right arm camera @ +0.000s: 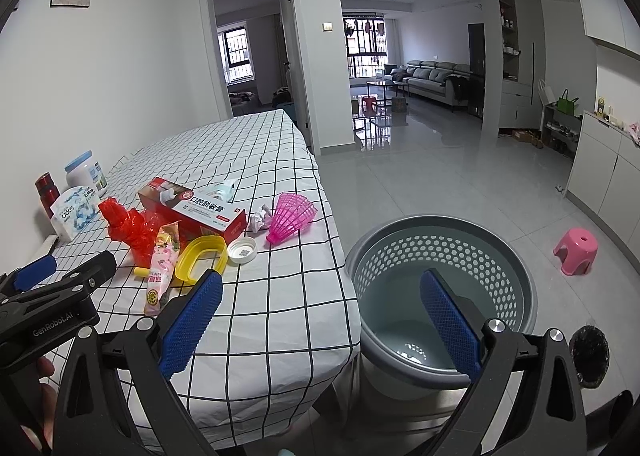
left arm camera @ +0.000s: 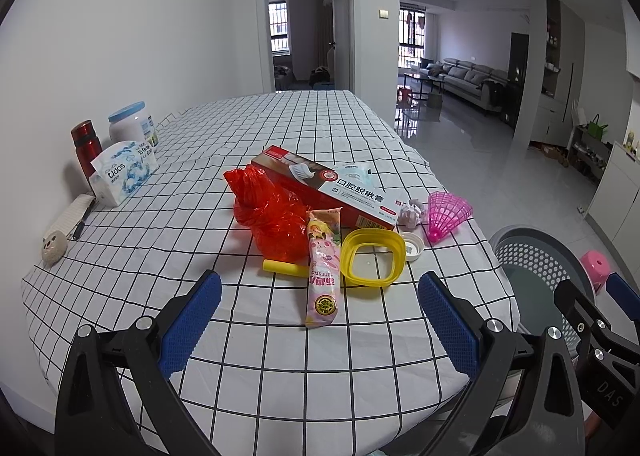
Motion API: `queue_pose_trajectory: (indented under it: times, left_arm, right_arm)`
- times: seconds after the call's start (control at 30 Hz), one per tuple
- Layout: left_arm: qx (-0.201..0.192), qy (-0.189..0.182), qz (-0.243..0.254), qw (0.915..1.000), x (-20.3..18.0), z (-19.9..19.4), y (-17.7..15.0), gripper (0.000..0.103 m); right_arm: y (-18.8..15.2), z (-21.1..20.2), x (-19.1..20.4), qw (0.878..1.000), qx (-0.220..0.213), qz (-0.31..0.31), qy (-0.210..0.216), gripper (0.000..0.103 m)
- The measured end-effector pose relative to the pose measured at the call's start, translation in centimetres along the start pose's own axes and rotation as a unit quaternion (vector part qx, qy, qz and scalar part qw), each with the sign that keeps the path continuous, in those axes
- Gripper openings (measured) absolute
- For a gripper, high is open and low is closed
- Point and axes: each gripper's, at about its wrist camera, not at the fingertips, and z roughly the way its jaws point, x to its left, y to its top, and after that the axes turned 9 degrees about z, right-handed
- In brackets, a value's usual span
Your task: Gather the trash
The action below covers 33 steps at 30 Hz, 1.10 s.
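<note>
Both claws agape, empty; grey basket [right arm camera: 440, 280] interior only in right view.

Checked cloth table cover [left arm camera: 320, 128] lying matt and slightly creased | crinkled red plastic bag [left arm camera: 268, 212] catching light | printed cardboard box [left arm camera: 332, 186] showing a smooth sheen | perforated grey plastic basket [right arm camera: 440, 256] sitting matt on glossy floor tiles [right arm camera: 460, 176] mirroring windows

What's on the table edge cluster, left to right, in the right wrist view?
Red plastic bag → pink snack packet → yellow lid → white cap → pink shuttlecock.
</note>
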Motion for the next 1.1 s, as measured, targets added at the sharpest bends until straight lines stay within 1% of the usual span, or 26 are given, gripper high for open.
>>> queue_pose_trajectory:
  times: [0.27,0.4,0.53,0.67,0.87,0.97,1.03,1.1]
  left_arm:
    - [-0.006,0.002,0.0,1.0,0.2,-0.2,-0.1,0.097]
    - [0.001,0.001,0.002,1.0,0.2,-0.2,-0.1,0.097]
    - [-0.007,0.001,0.001,1.0,0.3,-0.1,-0.3,0.097]
    - [-0.015,0.011,0.001,0.9998,0.6,0.6,-0.7,0.097]
    - [0.004,0.023,-0.003,0.9997,1.6,2.3,-1.5,0.097]
    - [0.0,0.037,0.002,0.9993,2.3,3.1,-1.7,0.097]
    - [0.004,0.039,0.001,0.9992,2.8,3.8,-1.9,0.097]
    - [0.018,0.036,-0.004,0.9992,3.2,4.7,-2.0,0.097]
  right_arm:
    - [0.0,0.0,0.0,1.0,0.0,0.0,0.001,0.095]
    - [0.0,0.0,0.0,1.0,0.0,0.001,0.0,0.095]
    - [-0.1,0.1,0.1,1.0,0.003,0.0,0.001,0.095]
    - [-0.3,0.7,0.2,1.0,0.011,0.001,0.004,0.095]
    - [-0.8,2.4,0.5,0.999,0.031,-0.005,0.01,0.095]
    - [-1.0,3.4,0.8,0.999,0.041,-0.008,0.012,0.095]
    - [-1.1,4.1,0.9,0.999,0.048,-0.009,0.013,0.095]
    - [-1.2,4.7,1.0,0.998,0.053,-0.01,0.014,0.095]
